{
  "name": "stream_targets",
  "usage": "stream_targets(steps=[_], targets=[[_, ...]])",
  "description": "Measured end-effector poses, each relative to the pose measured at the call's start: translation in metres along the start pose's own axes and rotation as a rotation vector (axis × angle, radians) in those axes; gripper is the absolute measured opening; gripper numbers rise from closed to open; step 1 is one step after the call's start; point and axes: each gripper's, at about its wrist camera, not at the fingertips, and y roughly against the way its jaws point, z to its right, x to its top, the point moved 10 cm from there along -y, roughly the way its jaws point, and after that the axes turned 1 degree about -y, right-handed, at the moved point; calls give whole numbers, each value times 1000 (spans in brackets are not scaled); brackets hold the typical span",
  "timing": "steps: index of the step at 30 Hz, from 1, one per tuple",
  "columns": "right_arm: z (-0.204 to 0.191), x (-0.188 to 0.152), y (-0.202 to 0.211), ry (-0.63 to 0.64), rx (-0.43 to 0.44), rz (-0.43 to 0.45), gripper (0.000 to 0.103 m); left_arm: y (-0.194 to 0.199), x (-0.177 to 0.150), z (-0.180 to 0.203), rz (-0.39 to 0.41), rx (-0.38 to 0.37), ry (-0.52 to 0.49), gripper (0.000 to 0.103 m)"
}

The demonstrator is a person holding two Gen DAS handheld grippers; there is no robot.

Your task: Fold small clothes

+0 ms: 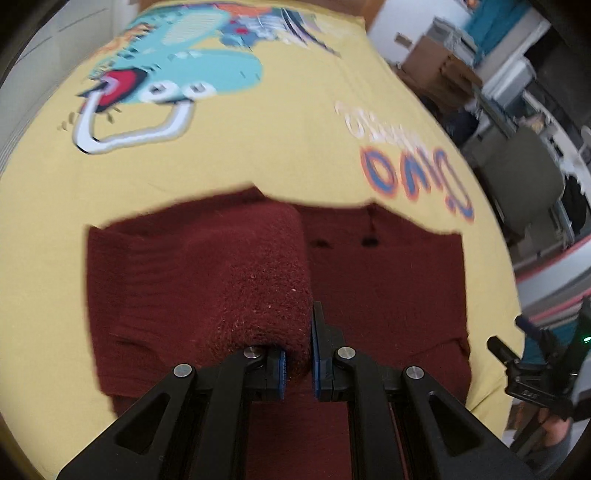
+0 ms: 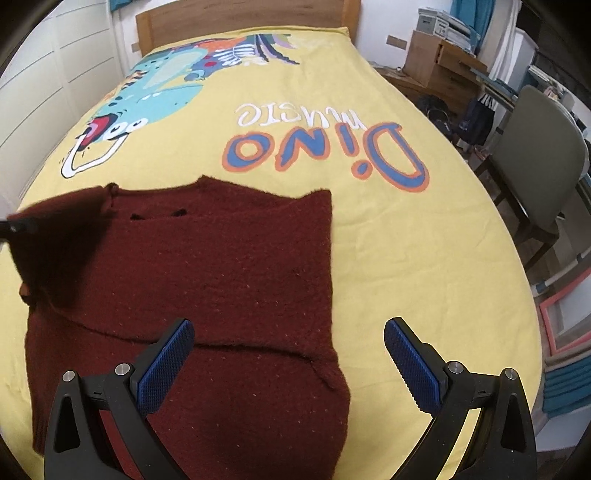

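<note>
A dark red knitted sweater (image 2: 229, 266) lies flat on the yellow bedcover (image 2: 406, 258). My left gripper (image 1: 297, 365) is shut on a thick fold of the sweater's sleeve (image 1: 251, 280), which it holds lifted over the body of the garment. In the right wrist view that raised sleeve (image 2: 62, 251) hangs blurred at the far left, with the left gripper's tip (image 2: 14, 227) at the frame edge. My right gripper (image 2: 290, 326) stands open above the sweater's lower right part, with nothing pressed between its blue pads (image 2: 413, 365). It also shows at the right edge of the left wrist view (image 1: 532, 369).
The bedcover carries a dinosaur print (image 2: 159, 85) and large "Dino" lettering (image 2: 325, 151). A wooden headboard (image 2: 240, 14) is at the far end. White wardrobe doors (image 2: 37, 92) stand left. A grey-green chair (image 2: 543, 170), cardboard boxes (image 2: 436, 62) and frames (image 2: 565, 317) crowd the right side.
</note>
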Motion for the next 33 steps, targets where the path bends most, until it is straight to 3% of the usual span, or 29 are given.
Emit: stream_targets(steps=[4, 7, 17, 20, 22, 25, 31, 33], targets=[[0, -12, -10, -11, 18, -37, 102, -45, -22, 4, -58, 52, -19, 8], [-3, -22, -17, -9, 26, -59, 102, -59, -39, 3, -79, 68, -4, 8], [-6, -44, -29, -22, 43, -100, 102, -87, -48, -5, -84, 120, -1, 13], [-6, -46, -31, -32, 47, -102, 102, -90, -48, -2, -95, 129, -4, 32], [-5, -47, -31, -40, 50, -102, 102, -90, -47, 3, -97, 123, -7, 56], [-4, -47, -30, -43, 51, -100, 102, -90, -48, 9, -116, 148, -25, 77], [-4, -44, -28, -19, 44, -94, 102, -82, -49, 23, -114, 143, -62, 98], [-2, -41, -26, -21, 44, -87, 102, -76, -51, 23, -113, 145, -80, 99]])
